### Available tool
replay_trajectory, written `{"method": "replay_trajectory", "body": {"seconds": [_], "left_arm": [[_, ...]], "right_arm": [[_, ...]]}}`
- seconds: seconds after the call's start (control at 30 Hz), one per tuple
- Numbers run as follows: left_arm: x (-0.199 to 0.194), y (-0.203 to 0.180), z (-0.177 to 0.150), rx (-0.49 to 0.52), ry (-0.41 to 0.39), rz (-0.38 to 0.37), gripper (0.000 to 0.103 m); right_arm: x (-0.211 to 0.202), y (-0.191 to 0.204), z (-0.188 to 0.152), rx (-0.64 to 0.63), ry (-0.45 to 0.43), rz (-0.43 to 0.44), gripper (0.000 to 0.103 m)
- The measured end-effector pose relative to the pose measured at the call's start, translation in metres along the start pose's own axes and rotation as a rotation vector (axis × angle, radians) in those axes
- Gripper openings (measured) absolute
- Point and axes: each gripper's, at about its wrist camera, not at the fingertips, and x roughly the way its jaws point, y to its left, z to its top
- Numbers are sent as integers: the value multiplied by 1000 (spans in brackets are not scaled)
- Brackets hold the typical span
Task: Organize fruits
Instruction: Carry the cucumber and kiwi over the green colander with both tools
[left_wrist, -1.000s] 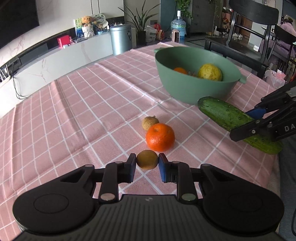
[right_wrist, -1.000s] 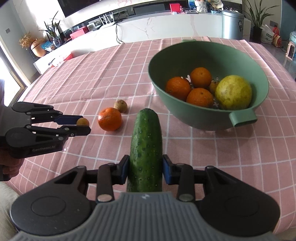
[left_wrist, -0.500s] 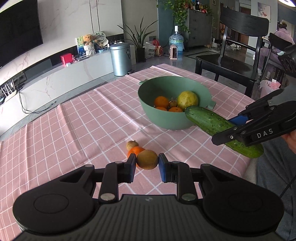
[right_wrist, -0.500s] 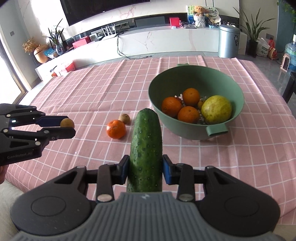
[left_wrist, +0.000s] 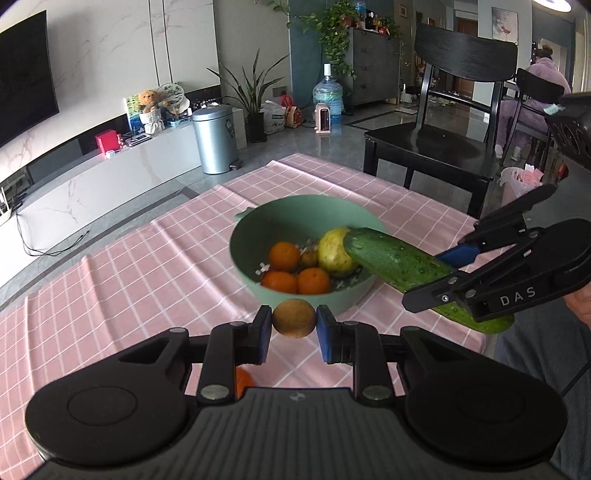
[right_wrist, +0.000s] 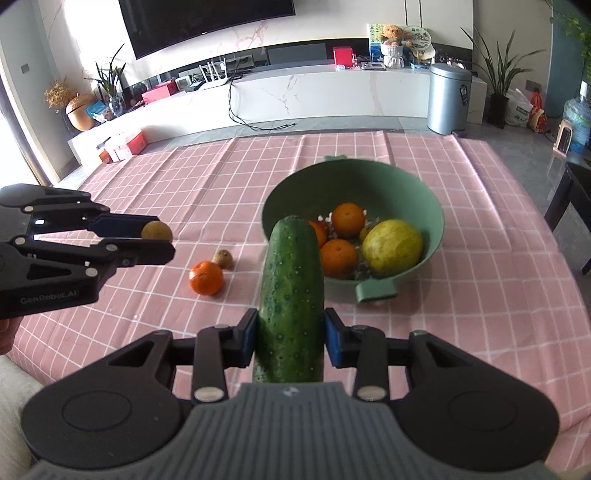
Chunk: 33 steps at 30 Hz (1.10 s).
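Observation:
My left gripper (left_wrist: 294, 328) is shut on a small brown round fruit (left_wrist: 294, 323) and holds it high above the table, in front of the green bowl (left_wrist: 255, 236). My right gripper (right_wrist: 290, 334) is shut on a long green cucumber (right_wrist: 291, 295), whose tip reaches over the bowl's near rim (right_wrist: 436, 221). The bowl holds oranges (right_wrist: 338, 257) and a yellow-green round fruit (right_wrist: 392, 247). An orange (right_wrist: 206, 277) and a small brown fruit (right_wrist: 223, 259) lie on the pink checked cloth left of the bowl.
The table (right_wrist: 498, 295) has a pink checked cloth. A black chair (left_wrist: 443, 147) stands at its far side. A low white cabinet (right_wrist: 332, 96) and a metal bin (right_wrist: 448, 98) stand beyond the table.
Both grippers have risen well above the table with their fruits. The left gripper has moved toward the bowl, and the cucumber tip now hangs over the bowl's rim.

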Motion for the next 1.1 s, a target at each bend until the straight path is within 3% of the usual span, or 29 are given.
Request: {"method": "replay_trajectory", "body": {"seconds": [0.2, 0.4, 0.6, 0.7, 0.8, 1.1], "left_arm": [[33, -4, 21, -20, 24, -40, 29], [65, -10, 36, -44, 48, -14, 29], [94, -10, 43, -131, 90, 9, 29], [105, -12, 50, -168, 124, 23, 29], [115, -18, 55, -173, 161, -17, 29], [148, -13, 58, -192, 309, -75, 29]], "right_arm": [[14, -32, 41, -102, 34, 33, 34], [39, -52, 88, -324, 70, 34, 34], [78, -68, 129, -489, 104, 104, 34], [96, -65, 138, -656, 120, 168, 34], [117, -65, 146, -768, 172, 245, 34], [169, -64, 147, -1009, 289, 299, 34]]}}
